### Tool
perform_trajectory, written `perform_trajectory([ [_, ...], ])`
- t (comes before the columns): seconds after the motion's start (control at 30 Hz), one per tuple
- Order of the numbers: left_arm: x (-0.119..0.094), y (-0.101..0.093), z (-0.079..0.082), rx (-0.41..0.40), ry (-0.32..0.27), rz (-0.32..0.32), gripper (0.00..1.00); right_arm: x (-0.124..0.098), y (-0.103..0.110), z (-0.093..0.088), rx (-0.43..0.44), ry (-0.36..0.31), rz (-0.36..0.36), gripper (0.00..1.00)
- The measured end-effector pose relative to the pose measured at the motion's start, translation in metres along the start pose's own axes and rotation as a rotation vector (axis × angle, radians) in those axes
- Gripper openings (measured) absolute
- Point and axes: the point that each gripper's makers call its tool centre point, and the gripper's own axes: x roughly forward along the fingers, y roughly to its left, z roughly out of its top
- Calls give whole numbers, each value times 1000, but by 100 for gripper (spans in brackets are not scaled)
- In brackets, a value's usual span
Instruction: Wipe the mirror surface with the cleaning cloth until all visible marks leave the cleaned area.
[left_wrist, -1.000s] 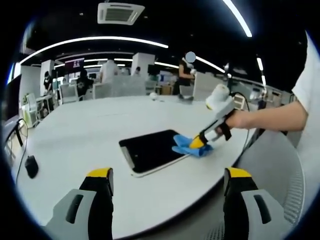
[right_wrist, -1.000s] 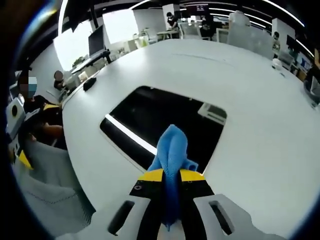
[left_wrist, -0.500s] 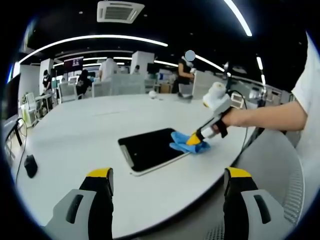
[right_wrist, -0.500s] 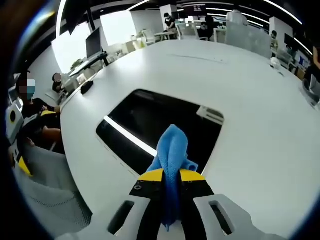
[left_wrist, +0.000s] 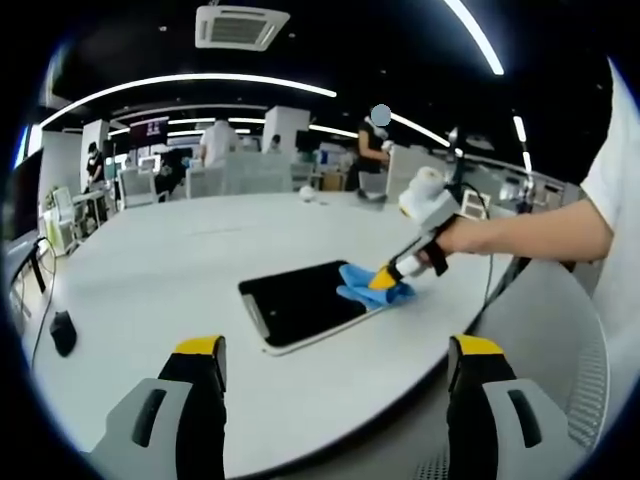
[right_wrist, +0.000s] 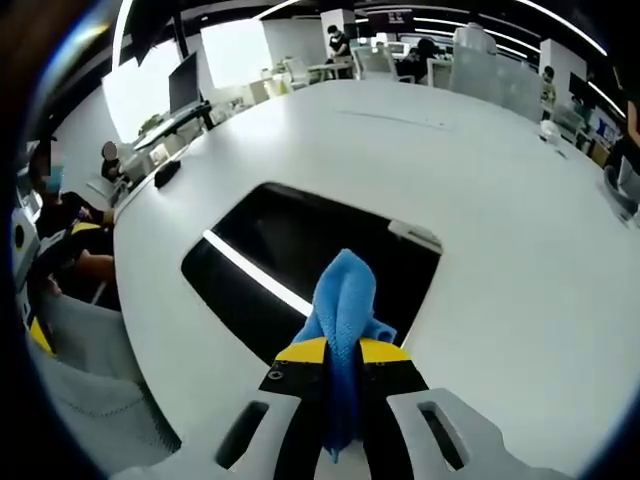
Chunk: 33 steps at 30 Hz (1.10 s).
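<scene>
Right gripper (right_wrist: 342, 350) has its jaws clamped on the blue cleaning cloth (right_wrist: 345, 300), pressing it onto the near edge of the dark mirror (right_wrist: 300, 250), which lies flat on the white tabletop (right_wrist: 500, 200). Left gripper (left_wrist: 335, 365) hovers short of the tabletop's edge, jaws wide apart, nothing between them. A black mouse (left_wrist: 62, 331) sits off to the side.

Ahead of the left gripper (left_wrist: 335, 380), bare table (left_wrist: 150, 280) is lying open up to the mirror (left_wrist: 300, 302). The right gripper (left_wrist: 385, 280) and a hand (left_wrist: 470, 238) are occupying the mirror's far right edge, blocking that side. A black mouse (left_wrist: 63, 332) is sitting well off to the left. Beyond the cloth (right_wrist: 340, 300), the table (right_wrist: 520, 220) is stretching free.
</scene>
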Motion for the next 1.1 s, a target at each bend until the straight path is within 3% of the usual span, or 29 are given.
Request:
perform_trajectory([
  [0.7, -4, 5, 5, -2, -45, 34, 95, 14, -22, 21, 28, -19, -40, 5],
  [1.1, -2, 4, 3, -4, -30, 25, 94, 17, -28, 26, 22, -23, -47, 5],
])
